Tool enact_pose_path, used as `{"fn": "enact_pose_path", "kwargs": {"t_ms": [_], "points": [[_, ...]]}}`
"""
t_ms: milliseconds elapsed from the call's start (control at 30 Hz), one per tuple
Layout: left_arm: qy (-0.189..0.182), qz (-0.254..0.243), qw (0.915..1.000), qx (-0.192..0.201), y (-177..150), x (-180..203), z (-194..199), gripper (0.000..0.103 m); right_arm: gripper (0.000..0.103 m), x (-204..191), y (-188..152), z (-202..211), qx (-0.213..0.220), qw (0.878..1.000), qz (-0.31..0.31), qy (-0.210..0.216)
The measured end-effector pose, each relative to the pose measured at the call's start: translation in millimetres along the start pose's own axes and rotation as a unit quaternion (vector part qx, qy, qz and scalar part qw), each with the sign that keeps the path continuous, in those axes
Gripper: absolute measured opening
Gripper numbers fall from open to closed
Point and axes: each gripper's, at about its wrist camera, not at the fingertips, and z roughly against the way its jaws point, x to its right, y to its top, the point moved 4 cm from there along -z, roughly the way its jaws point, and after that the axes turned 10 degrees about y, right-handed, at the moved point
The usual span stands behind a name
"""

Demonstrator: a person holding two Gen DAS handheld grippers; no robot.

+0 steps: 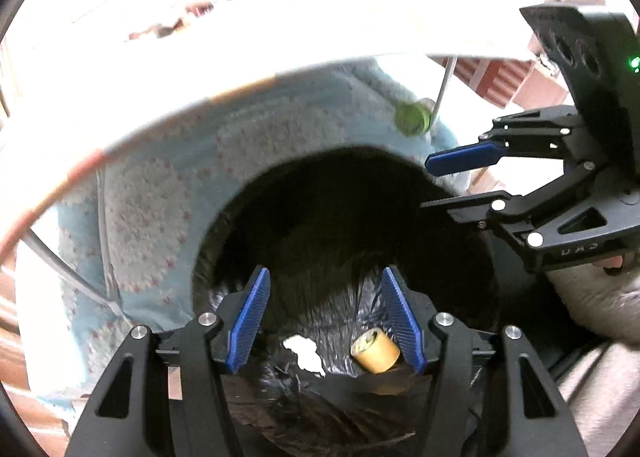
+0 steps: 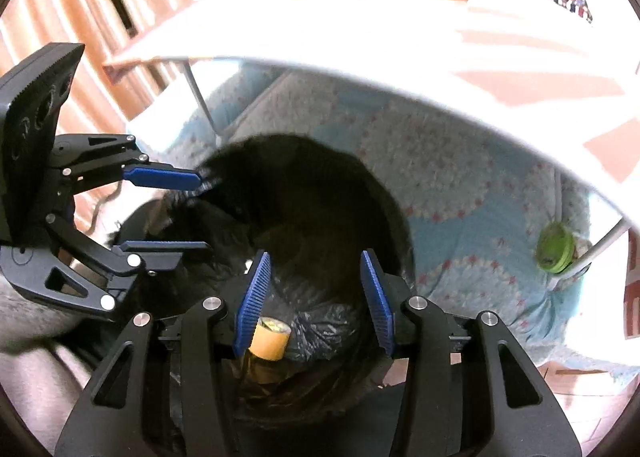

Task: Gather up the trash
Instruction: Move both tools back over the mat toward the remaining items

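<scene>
Two black linkage grippers (image 1: pixel 326 313) (image 2: pixel 314 303), ribbed blue jaws, silver screw heads, one green LED.

The trash bag (image 1: pixel 344 241) stands on the floor in front of the desk (image 1: pixel 240 57), and inside it, at the bottom, a tape roll (image 1: pixel 375 350) lies just to the right of a crumpled paper (image 1: pixel 304 353). The left tool (image 1: pixel 326 317) and the right tool (image 2: pixel 314 303) both hang above the bag's mouth, side by side. Behind the bag a blanket (image 1: pixel 160 197) lies under the desk, and a round lid (image 1: pixel 412 119) rests on it beside a desk leg (image 1: pixel 444 85).

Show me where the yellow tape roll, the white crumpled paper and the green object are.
yellow tape roll (image 1: pixel 376 351), left wrist view, its side wall.
white crumpled paper (image 1: pixel 304 353), left wrist view, its middle.
green object (image 2: pixel 554 247), right wrist view, its round face.
</scene>
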Motion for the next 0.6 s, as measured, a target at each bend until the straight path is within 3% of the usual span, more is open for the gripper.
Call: {"fn": "enact_pose_path", "kwargs": {"t_ms": [600], "points": [[0.010,0.025,0.9927,0.117,61.2,-36.0,83.1,0.056,0.047,-13.5,57.7,77.8,0.110,0.993,0.034,-0.002]]}}
